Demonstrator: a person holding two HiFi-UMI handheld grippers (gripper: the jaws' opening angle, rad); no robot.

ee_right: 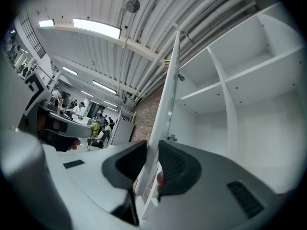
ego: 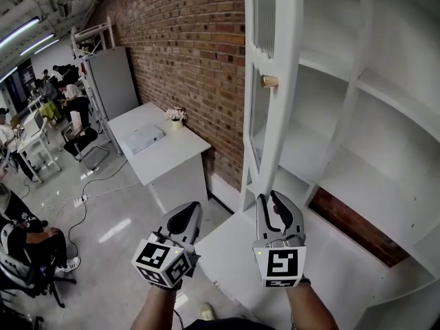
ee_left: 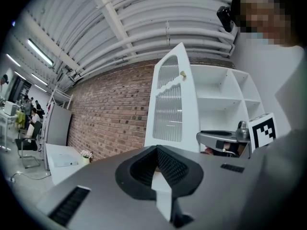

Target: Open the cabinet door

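The white cabinet door (ego: 282, 122) with ribbed glass and a wooden knob (ego: 269, 81) stands swung out, edge-on to me. My right gripper (ego: 273, 199) is clamped on its lower free edge, one pad on each face. In the right gripper view the door edge (ee_right: 168, 90) runs up from between the pads of that gripper (ee_right: 152, 164). My left gripper (ego: 187, 220) hovers to the left of the door, shut and holding nothing. The left gripper view looks past its closed jaws (ee_left: 156, 164) at the door's (ee_left: 172, 104) outer face. Behind it are the bare white shelves (ego: 371, 81).
A brick wall (ego: 185, 53) runs along the left of the cabinet. In front of it stand a white desk (ego: 161, 146) with a small flower pot (ego: 177, 117) and a grey locker (ego: 110, 81). People sit at desks at the far left (ego: 27, 232).
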